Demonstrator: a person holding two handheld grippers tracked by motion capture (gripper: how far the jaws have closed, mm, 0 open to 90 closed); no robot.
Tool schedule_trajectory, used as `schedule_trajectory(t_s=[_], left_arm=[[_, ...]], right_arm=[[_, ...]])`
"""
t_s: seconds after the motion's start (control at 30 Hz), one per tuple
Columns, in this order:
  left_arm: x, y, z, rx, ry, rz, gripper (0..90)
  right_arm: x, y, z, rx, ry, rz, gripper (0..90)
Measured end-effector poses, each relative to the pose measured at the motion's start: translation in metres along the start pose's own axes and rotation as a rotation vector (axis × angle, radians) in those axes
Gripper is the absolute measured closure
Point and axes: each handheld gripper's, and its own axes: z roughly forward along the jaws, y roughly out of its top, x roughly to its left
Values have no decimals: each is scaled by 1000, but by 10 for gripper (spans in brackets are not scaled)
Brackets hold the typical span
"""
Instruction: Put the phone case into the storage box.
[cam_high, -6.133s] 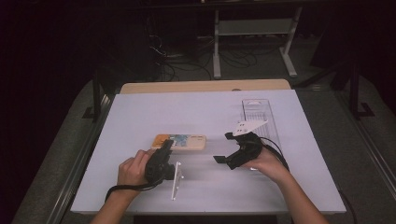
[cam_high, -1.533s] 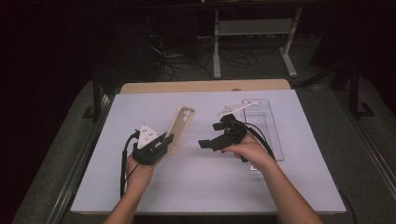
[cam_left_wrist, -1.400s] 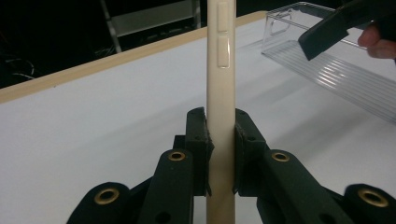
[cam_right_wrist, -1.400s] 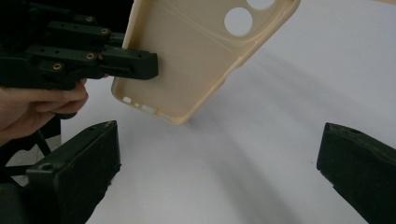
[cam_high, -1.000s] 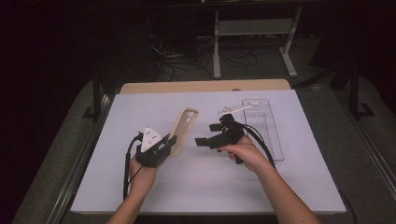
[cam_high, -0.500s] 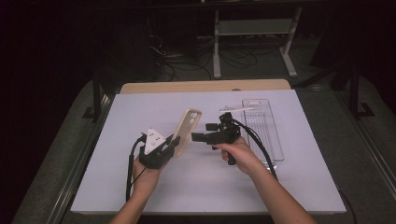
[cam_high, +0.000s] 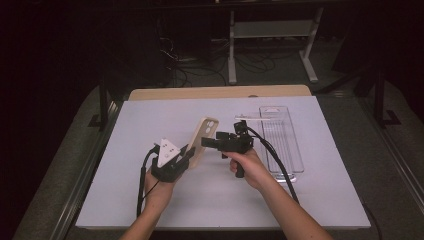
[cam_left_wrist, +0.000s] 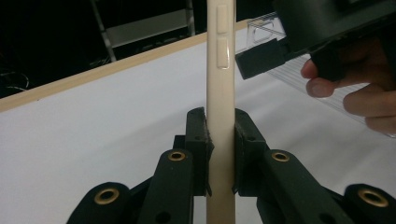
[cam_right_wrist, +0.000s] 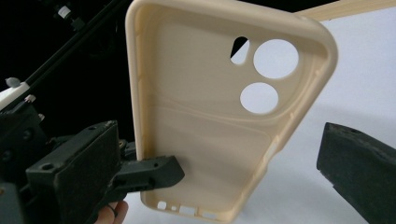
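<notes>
A beige phone case (cam_high: 204, 135) stands upright and a little tilted above the white table (cam_high: 150, 120). My left gripper (cam_high: 189, 152) is shut on its lower end. In the left gripper view the pads (cam_left_wrist: 198, 135) press both faces of the case (cam_left_wrist: 220, 56), seen edge-on. My right gripper (cam_high: 210, 142) is held level, pointing left at the case's upper half, jaws open. In the right gripper view the case's hollow inner side (cam_right_wrist: 201, 130) with its camera holes faces me. One fingertip (cam_right_wrist: 355, 158) stands clear of its right edge.
A clear plastic tray (cam_high: 280, 145) lies on the table's right side, just behind the right hand. A tan strip (cam_high: 220, 92) runs along the table's far edge. Metal stands and cables sit on the dark floor beyond.
The case lay flat on the table at first; the left gripper now holds it upright. Over the last second the right gripper has edged left, up to the case.
</notes>
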Motion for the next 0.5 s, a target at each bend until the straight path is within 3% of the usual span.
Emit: schedule_trajectory(t_s=[0.2, 0.5], left_arm=[[-5, 1, 1, 0, -7, -10, 787], [-9, 1, 3, 3, -13, 19, 786]], right_arm=[[-1, -2, 2, -28, 4, 12, 0], [0, -5, 7, -37, 5, 16, 0]])
